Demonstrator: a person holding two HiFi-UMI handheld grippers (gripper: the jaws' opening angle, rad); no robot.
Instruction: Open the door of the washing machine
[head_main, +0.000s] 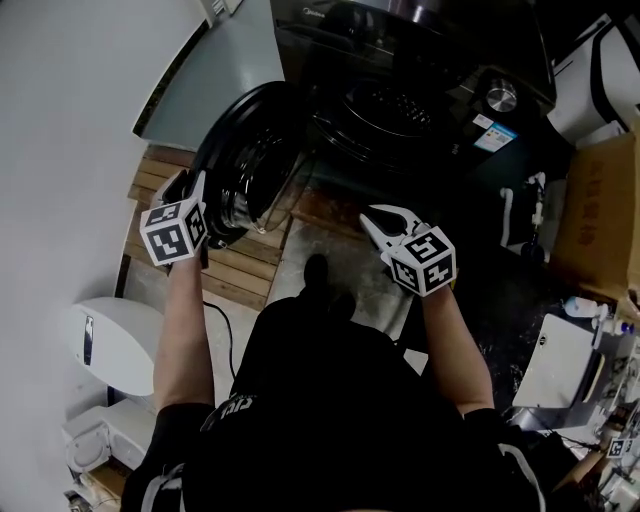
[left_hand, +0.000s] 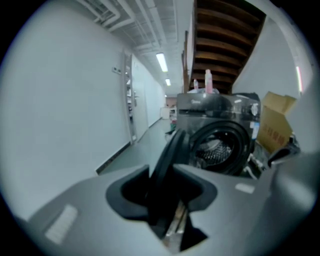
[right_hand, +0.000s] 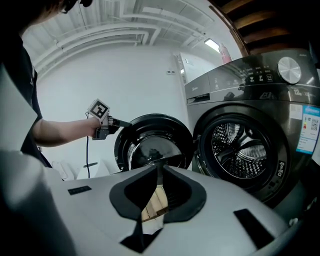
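Note:
The dark washing machine (head_main: 420, 60) stands ahead with its drum (right_hand: 242, 147) exposed. Its round door (head_main: 250, 160) is swung out wide to the left. My left gripper (head_main: 195, 190) is at the door's outer rim. In the left gripper view the rim (left_hand: 172, 150) runs between the jaws of that gripper (left_hand: 162, 172), which stand open around it with dark gaps on both sides. The right gripper view shows the left gripper (right_hand: 117, 122) at the door's upper left edge. My right gripper (head_main: 372, 215) is shut and empty, held in front of the machine, its tips (right_hand: 159, 172) closed together.
A wooden pallet (head_main: 235, 260) lies on the floor under the door. A white appliance (head_main: 115, 345) sits low on the left by the wall. A cardboard box (head_main: 600, 210) stands to the machine's right. Bottles (left_hand: 209, 82) stand on top of the machine.

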